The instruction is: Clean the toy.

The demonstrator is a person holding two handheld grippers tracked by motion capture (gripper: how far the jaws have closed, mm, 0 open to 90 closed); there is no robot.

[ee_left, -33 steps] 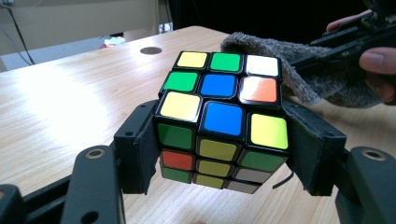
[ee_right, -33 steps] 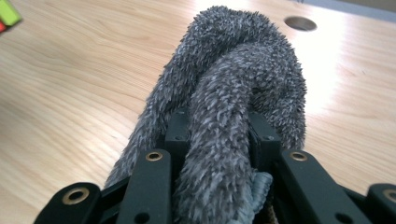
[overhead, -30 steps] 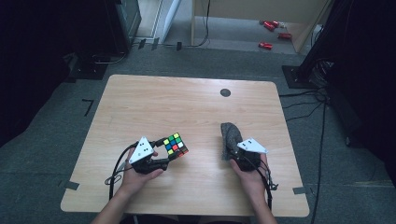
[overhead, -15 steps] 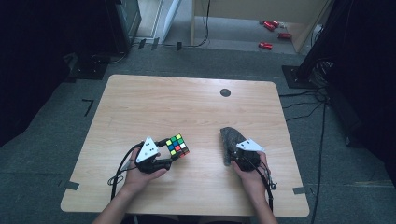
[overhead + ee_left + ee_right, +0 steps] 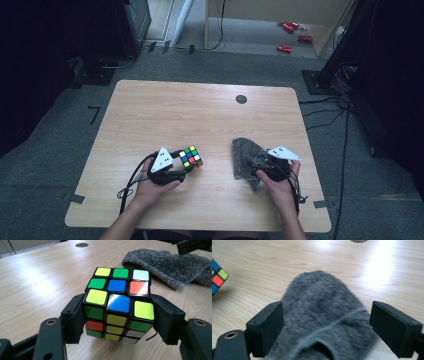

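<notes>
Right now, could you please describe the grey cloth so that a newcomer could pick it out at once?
On the wooden table, look to the near right side, in front of the right claw. The cloth lies there crumpled between the open jaws. It is fuzzy, soft and dull grey, unlike the hard, many-coloured puzzle cube to its left.

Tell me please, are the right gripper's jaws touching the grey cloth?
Apart: in the right gripper view, the right gripper has its jaws wide, gaps showing either side of the grey cloth.

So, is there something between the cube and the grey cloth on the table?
Nothing visible. Only bare table lies between the cube, clamped in the left gripper, and the cloth lying between the open right gripper's jaws.
</notes>
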